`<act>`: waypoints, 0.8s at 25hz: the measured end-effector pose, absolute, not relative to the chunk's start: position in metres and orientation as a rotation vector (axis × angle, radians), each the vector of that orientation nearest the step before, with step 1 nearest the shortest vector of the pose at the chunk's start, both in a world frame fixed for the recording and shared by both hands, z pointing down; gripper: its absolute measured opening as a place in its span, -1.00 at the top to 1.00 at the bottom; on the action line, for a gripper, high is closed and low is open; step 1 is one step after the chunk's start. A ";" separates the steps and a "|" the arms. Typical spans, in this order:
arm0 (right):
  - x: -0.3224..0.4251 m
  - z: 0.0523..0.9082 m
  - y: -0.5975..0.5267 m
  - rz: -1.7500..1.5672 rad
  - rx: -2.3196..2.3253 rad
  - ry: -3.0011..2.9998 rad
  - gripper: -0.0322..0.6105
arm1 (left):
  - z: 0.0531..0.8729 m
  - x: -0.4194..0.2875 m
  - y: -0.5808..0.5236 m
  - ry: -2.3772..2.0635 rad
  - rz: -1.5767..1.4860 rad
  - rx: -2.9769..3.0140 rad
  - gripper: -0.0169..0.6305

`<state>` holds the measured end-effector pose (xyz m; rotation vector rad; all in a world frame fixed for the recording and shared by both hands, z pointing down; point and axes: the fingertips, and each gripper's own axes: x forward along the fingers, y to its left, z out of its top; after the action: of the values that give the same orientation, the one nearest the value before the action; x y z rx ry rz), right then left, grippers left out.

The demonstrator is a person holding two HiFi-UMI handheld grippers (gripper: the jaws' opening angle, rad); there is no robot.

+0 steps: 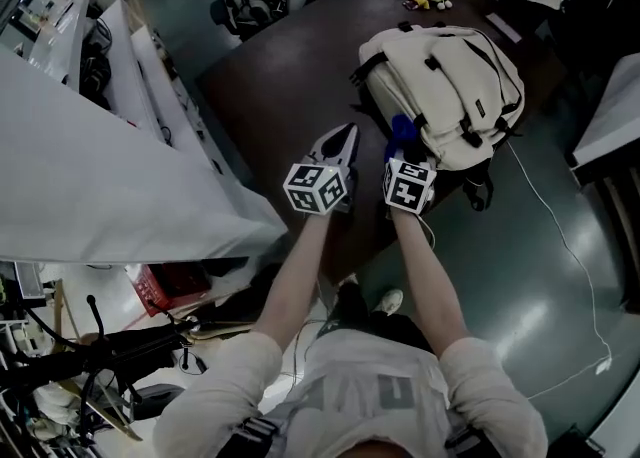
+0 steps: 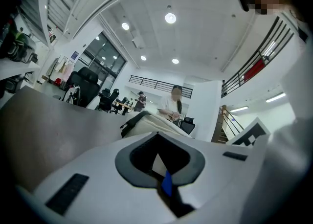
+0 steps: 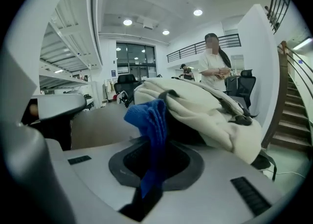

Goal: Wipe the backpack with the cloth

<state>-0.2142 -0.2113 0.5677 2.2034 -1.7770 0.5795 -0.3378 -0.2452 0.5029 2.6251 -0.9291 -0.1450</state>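
A dark brown table (image 1: 300, 56) stands on a shiny grey-green floor (image 1: 530, 276). Round lights (image 2: 170, 18) shine in the white ceiling (image 2: 205, 37). Black chairs (image 2: 85, 82) sit near big windows (image 3: 134, 57). Stairs (image 3: 293, 115) go up at one side, and a railing (image 3: 195, 49) runs up high.

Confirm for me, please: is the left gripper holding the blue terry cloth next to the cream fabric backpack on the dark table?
Not quite: it is the right gripper that is shut on the blue terry cloth, as the right gripper view shows. The cloth is next to the cream fabric backpack on the dark table.
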 end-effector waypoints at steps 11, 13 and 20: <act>-0.192 0.586 -0.167 0.609 2.142 -1.824 0.77 | 0.503 -0.321 -0.208 -0.965 -0.148 2.622 0.94; -0.188 0.585 -0.162 0.604 2.137 -1.829 0.77 | 0.503 -0.315 -0.200 -0.961 -0.149 2.623 0.94; -0.171 0.588 -0.141 0.602 2.145 -1.832 0.77 | 0.502 -0.299 -0.181 -0.965 -0.162 2.625 0.94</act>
<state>-0.1707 -0.1408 0.5876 2.1450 -1.8324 0.6015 -0.2993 -0.1807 0.5016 2.6251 -0.9650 -0.1625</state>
